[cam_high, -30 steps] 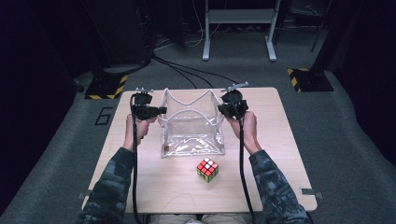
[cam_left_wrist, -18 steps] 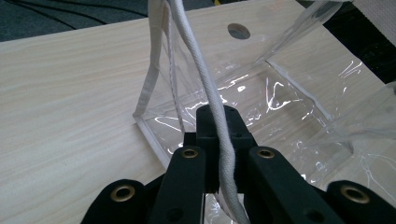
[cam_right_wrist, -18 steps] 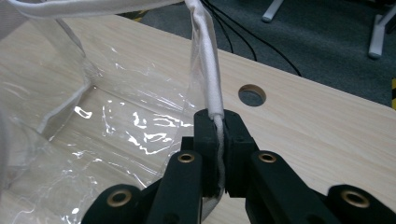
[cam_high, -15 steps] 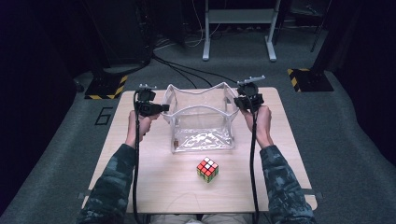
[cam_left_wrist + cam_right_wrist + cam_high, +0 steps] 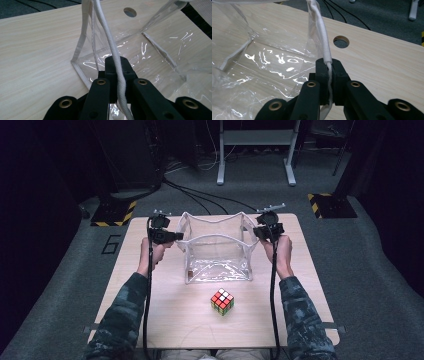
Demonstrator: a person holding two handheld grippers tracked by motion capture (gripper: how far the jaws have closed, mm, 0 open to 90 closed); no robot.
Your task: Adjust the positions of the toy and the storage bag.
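A clear plastic bag (image 5: 217, 257) with white trim stands open at the middle of the table. My left gripper (image 5: 179, 236) is at the bag's left top edge, shut on its white cord handle (image 5: 110, 45), which runs between the jaws of the left gripper (image 5: 117, 62). My right gripper (image 5: 256, 231) is at the bag's right top edge. In the right gripper view, the right gripper (image 5: 328, 63) is shut on the white handle strap (image 5: 322, 35). A colourful puzzle cube (image 5: 222, 301) lies on the table in front of the bag, apart from it.
The wooden table (image 5: 150, 320) has a round hole (image 5: 341, 41) near its far edge. Behind the table stand a metal frame (image 5: 255, 150), floor cables (image 5: 200, 195), and yellow-black striped bases (image 5: 112, 212) on both sides.
My right gripper has moved to the right with the handle, pulling the bag's mouth wider and its right side outward. The left gripper stays in place.
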